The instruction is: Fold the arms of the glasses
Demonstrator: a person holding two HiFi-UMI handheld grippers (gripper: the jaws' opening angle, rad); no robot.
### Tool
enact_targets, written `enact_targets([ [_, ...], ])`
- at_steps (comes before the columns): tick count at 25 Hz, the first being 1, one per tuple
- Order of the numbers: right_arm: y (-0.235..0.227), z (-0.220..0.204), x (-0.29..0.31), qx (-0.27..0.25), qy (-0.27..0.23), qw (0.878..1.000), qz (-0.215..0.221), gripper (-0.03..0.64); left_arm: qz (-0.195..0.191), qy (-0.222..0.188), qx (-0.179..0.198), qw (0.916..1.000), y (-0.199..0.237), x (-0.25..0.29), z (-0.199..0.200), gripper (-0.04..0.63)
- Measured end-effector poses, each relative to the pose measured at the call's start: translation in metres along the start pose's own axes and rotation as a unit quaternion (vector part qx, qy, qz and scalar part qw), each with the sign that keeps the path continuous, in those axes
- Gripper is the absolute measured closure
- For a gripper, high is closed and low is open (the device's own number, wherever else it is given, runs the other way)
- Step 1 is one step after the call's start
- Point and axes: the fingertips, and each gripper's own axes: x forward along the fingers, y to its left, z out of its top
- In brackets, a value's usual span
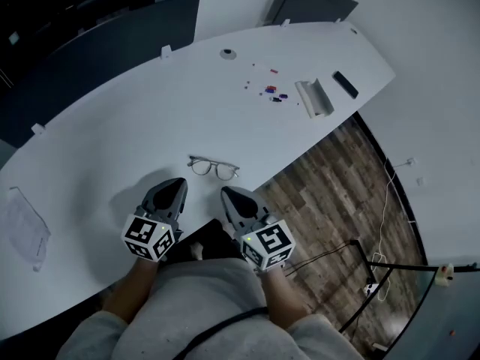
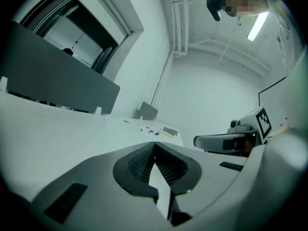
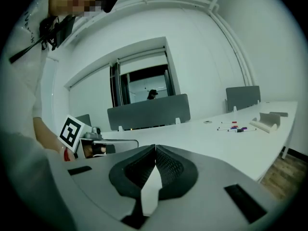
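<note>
1. Pale and curved, the bench (image 1: 112,126) fills most of the head view. Dark chairs stand behind it, wood floor (image 1: 330,193) shows past its right edge, and a clear sheet (image 1: 22,227) lies at its far left.
2. The left gripper (image 1: 180,184) hangs over the near edge of the bench. Its jaws are pressed together with nothing between them.
3. The glasses (image 1: 214,168) lie on the bench just ahead of the two grippers and between them, touched by neither. No arm sticks out from the frame, so both arms look folded in behind the lenses, though the glasses are too small in view to be sure.
4. The right gripper (image 1: 226,193) sits beside the left one, also short of the glasses. Its jaws are likewise closed tip to tip and hold nothing.
5. Farther back and to the right lie a few small markers (image 1: 274,92), a white tray (image 1: 315,97) and a dark flat bar (image 1: 345,84), all well apart from the glasses.
6. As a judgement, the folding appears finished: the glasses are set down and both grippers are clear of them. At most a closer check of the arms remains.
</note>
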Motion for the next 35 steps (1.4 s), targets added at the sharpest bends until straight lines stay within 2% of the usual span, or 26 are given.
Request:
enact_targets([
  [5, 0.018, -0.013, -0.002, -0.007, 0.009, 1.0, -0.005, 0.597, -0.026, -0.01, 0.021, 0.9994, -0.021, -0.006, 0.002, 0.58],
  [12, 0.029, 0.003, -0.02, -0.013, -0.009, 1.0, -0.018, 0.597, -0.047, -0.011, 0.043, 0.9979, -0.042, -0.02, 0.009, 0.58],
  [26, 0.052, 0.04, -0.049, -0.004, -0.027, 0.999, -0.016, 0.597, -0.089, 0.005, 0.046, 0.9949, -0.072, -0.04, 0.037, 0.58],
  [35, 0.056, 0.039, -0.055, 0.007, -0.02, 1.0, -0.005, 0.597, -0.107, 0.009, 0.044, 0.9932, -0.081, -0.043, 0.045, 0.58],
])
